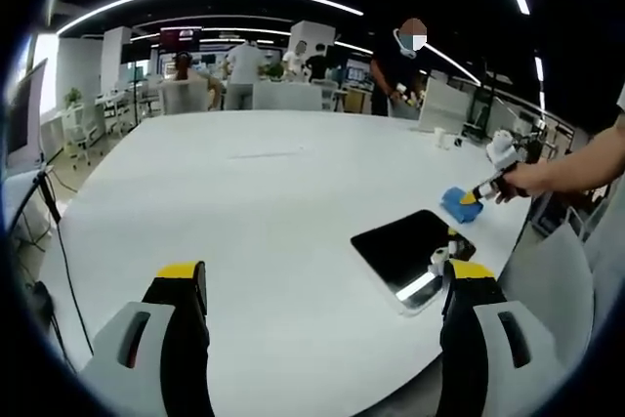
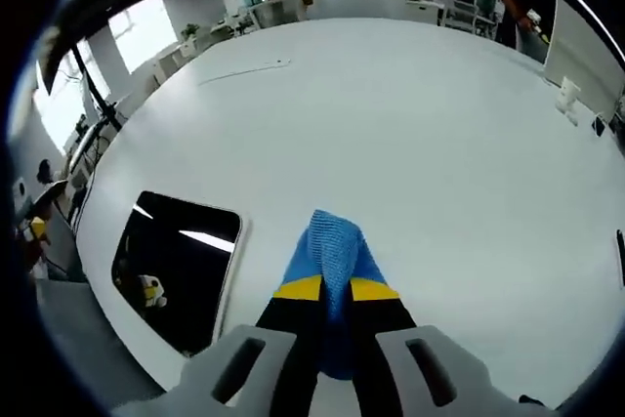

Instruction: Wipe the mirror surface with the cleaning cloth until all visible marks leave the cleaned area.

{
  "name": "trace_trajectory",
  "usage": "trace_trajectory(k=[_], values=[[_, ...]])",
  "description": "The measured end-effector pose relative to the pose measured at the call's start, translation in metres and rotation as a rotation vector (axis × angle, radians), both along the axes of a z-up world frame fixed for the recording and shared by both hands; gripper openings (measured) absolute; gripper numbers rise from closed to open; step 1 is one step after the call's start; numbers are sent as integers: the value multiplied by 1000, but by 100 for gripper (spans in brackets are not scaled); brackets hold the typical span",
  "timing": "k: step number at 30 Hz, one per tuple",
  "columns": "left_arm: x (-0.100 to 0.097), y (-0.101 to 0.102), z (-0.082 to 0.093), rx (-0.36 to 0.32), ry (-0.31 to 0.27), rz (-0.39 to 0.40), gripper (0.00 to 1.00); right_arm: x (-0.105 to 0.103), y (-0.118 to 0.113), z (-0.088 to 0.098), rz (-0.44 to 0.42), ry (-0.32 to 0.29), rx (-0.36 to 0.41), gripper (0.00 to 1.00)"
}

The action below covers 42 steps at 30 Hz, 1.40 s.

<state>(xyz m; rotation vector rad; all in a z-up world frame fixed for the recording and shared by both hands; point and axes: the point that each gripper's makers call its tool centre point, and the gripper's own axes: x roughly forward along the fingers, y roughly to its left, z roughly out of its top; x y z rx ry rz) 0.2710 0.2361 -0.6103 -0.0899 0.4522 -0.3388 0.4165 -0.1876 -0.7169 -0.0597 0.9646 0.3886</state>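
right gripper clamped on blue cloth, held just beside mirror, ready to wipe | left gripper jaws wide apart, empty, near mirror's corner | mirror flat on white table

A mirror lies flat on the table, near its edge. In the left gripper view it sits ahead and to the right, between the jaws of the left gripper. Just beyond the mirror's far corner is the cloth, pinched by the right gripper. In the right gripper view the mirror lies left of the cloth, apart from it. People stand behind the table's far side.
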Motion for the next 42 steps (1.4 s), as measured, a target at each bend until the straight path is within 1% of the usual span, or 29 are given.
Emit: trace_trajectory(k=[2, 5, 7, 9, 12, 14, 18, 19, 21, 22, 24, 25, 27, 29, 33, 35, 39, 42], values=[[-1, -1, 1, -1, -2, 2, 99, 3, 11, 8, 3, 8, 38, 3], [-5, 0, 0, 10, -9, 3, 98, 10, 24, 14, 14, 1, 59, 3], [-5, 4, -2, 10, -18, 14, 98, 13, 32, 15, 13, 4, 70, 3], [-5, 5, -5, 1, -14, 20, 98, 15, 37, 16, -11, 6, 88, 3], [-6, 4, -9, -2, -5, 20, 99, 10, 48, 11, -24, 40, 122, 3], [-7, 2, -10, -5, -1, 17, 99, 10, 55, 7, -21, 45, 124, 3], [-11, -2, -13, -8, 2, 17, 99, 5, 75, -2, 20, 68, 112, 3], [-12, -3, -14, -4, 3, 16, 99, 3, 79, -2, 23, 71, 113, 3], [-11, 0, -16, 33, 10, 28, 99, 2, 87, -5, 22, 81, 122, 3], [-10, 0, -15, 23, 6, 32, 99, 2, 91, -5, 24, 80, 120, 3], [-8, -3, -10, -1, -14, 38, 99, 4, 93, -8, 25, 82, 113, 3], [-7, -5, -10, 5, -17, 36, 99, 3, 95, -12, 30, 93, 107, 3], [-6, -7, -12, 10, -10, 30, 99, 1, 97, -17, 33, 104, 104, 3], [-5, -11, -13, 7, -4, 21, 99, 1, 98, -21, 36, 95, 92, 3], [-4, -14, -14, 21, -6, 9, 99, -3, 104, -15, 30, 71, 69, 3], [-4, -14, -15, 23, -7, 9, 99, -3, 105, -13, 48, 59, 47, 2], [-4, -17, -17, 10, -8, 4, 99, -1, 108, -13, 56, 80, 37, 2], [-4, -20, -21, 15, 1, -6, 99, 3, 112, -17, 26, 111, 48, 2]])
